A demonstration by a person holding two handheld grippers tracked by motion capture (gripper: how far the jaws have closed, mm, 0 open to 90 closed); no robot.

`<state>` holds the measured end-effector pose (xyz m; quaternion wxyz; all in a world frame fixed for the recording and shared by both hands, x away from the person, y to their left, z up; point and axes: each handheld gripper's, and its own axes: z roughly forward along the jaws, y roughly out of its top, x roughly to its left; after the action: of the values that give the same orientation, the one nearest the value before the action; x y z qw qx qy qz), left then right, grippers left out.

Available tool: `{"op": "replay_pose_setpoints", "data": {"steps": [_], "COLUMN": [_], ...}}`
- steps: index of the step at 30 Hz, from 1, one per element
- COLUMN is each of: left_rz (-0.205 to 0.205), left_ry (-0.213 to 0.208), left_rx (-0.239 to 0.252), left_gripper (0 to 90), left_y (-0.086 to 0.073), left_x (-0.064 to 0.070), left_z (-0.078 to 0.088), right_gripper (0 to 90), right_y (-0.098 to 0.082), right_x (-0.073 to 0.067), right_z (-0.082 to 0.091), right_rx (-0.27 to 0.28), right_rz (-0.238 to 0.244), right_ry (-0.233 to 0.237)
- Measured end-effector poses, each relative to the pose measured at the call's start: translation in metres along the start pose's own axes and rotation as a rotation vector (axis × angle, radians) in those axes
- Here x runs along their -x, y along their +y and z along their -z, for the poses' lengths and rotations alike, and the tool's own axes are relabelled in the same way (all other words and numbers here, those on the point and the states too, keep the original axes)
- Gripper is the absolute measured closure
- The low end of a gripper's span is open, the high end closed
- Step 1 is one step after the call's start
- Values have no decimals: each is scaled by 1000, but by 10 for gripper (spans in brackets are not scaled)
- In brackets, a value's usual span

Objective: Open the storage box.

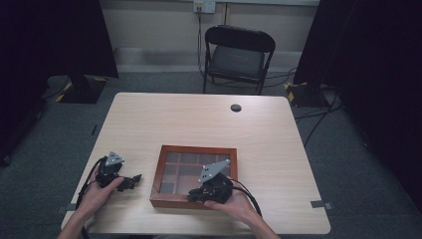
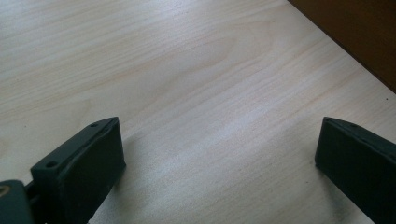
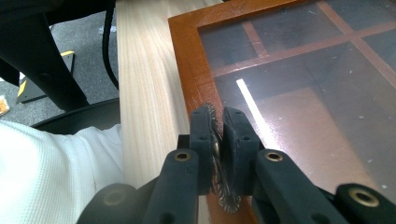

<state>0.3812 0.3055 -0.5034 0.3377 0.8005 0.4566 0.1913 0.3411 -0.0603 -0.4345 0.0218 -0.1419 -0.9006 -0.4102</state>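
Right gripper view gives me my right gripper (image 3: 218, 122) clamped on a small round serrated metal piece (image 3: 215, 154) over the near frame edge of the wooden glass-lidded box (image 3: 187, 51). My left gripper (image 2: 219, 154) rests on the table (image 2: 187, 70) — jaws wide apart, nothing between them, just beside the box.

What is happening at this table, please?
A person sits at a wooden table with tongs in each hand. The right tongs are shut on a small round metal piece with a toothed edge, held over the near frame of a brown wooden box with a glass lid and compartments inside. The left tongs are open and rest on bare table beside the box, holding nothing. The box lid looks closed.
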Motion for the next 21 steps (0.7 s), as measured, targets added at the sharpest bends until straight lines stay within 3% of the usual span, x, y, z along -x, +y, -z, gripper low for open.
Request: {"op": "replay_pose_setpoints", "data": {"steps": [21], "left_rz": [0], "left_ry": [0], "left_rx": [0], "left_gripper": [6], "left_y": [0], "left_x": [0], "left_z": [0], "right_gripper": [831], "right_y": [10], "right_x": [3], "right_z": [13], "right_rx": [33], "right_rz": [-1], "right_ry": [21]}}
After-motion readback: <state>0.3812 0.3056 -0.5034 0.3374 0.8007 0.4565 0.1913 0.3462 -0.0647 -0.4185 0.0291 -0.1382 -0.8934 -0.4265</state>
